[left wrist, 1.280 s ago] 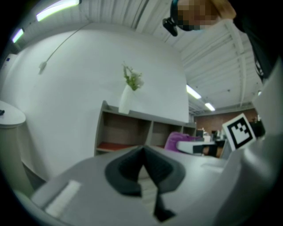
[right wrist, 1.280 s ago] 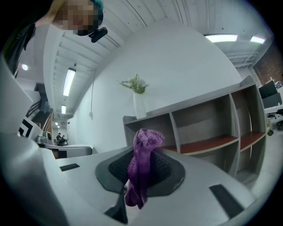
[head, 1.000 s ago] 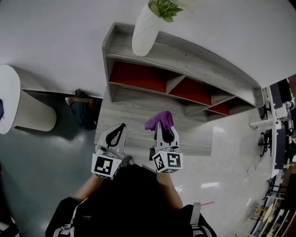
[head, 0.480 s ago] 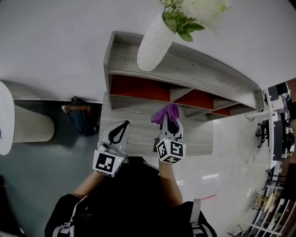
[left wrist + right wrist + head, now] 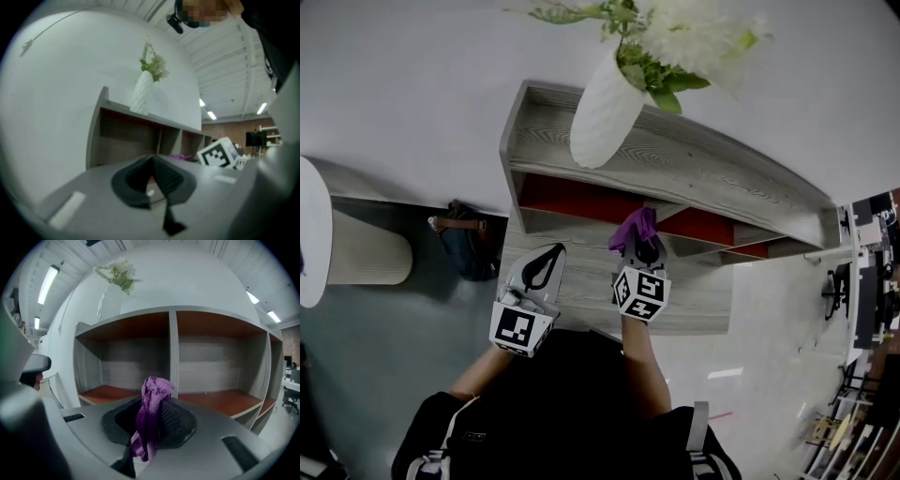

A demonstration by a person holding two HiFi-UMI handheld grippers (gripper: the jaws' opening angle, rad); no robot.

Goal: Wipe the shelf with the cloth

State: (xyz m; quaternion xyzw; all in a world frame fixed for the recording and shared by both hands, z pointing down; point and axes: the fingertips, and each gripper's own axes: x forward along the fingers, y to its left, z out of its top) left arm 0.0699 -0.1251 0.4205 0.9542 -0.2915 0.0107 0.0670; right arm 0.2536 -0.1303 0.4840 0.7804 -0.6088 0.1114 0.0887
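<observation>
Right tool point(image 5: 641, 251) pinches the purple knitted cloth point(image 5: 632, 228), grey wooden shelf point(image 5: 581, 197) straight ahead; left tool point(image 5: 547, 260) closed, empty, farther off.

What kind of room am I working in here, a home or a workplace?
Probably an open office or lab, not a home: ceiling strip lights, an office chair and a dark monitor off to the right. The grey shelf unit with its white vase stands against a plain wall.
</observation>
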